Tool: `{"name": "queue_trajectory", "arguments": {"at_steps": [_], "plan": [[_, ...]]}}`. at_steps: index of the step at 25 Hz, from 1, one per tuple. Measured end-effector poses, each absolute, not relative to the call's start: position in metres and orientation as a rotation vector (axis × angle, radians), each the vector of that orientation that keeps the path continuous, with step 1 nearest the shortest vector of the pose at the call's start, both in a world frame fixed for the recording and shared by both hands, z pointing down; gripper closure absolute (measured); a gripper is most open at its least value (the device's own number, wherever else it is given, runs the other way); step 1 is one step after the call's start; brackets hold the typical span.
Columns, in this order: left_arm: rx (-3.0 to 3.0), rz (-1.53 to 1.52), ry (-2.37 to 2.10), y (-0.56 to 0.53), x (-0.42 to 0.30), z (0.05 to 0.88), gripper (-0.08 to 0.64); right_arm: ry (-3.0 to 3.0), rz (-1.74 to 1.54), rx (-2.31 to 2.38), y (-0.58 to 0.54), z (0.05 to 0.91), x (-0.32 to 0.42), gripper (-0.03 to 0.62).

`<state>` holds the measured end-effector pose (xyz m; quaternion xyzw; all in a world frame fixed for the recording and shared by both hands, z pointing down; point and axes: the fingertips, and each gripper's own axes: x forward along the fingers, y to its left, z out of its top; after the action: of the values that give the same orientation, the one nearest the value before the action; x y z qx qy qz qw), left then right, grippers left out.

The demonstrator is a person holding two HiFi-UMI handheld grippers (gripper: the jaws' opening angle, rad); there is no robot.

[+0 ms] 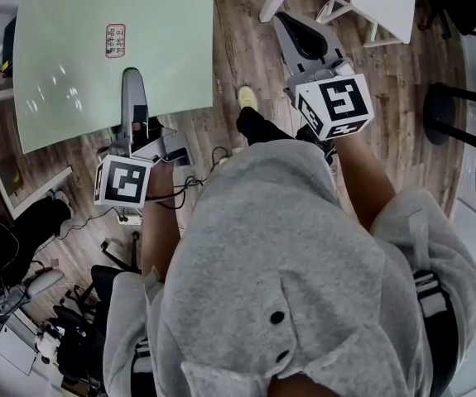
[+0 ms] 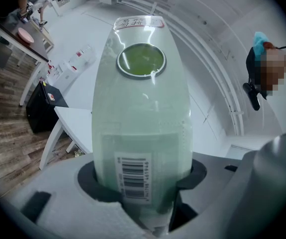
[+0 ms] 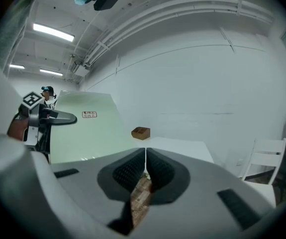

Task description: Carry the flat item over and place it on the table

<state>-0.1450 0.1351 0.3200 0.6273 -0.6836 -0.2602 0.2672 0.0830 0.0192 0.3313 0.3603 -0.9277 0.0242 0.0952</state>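
The left gripper (image 1: pixel 132 81) is clamping the pale green sheet (image 1: pixel 80 56) at eleven o'clock, above the floor. The right gripper (image 1: pixel 291 23) is sitting closed, empty. The white table (image 3: pixel 177 147) is probably awaiting it; placing is not yet done.

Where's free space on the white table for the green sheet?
Bare: white table from the brown box at its far left across to the chair side. Crowded only at that box; green sheet hides the table's left part.

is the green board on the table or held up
Held up: left gripper jaws clamp the pale green flat board over wooden floor.
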Motion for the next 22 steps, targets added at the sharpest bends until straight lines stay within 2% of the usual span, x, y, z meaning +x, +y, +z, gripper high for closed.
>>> {"name": "queue_trajectory", "arguments": {"at_steps": [22], "plan": [[1.657, -0.712, -1.946, 0.08, -0.132, 0.301, 0.284, -2.822, 0.067, 0.972, -0.053, 0.323, 0.086, 0.565]]}}
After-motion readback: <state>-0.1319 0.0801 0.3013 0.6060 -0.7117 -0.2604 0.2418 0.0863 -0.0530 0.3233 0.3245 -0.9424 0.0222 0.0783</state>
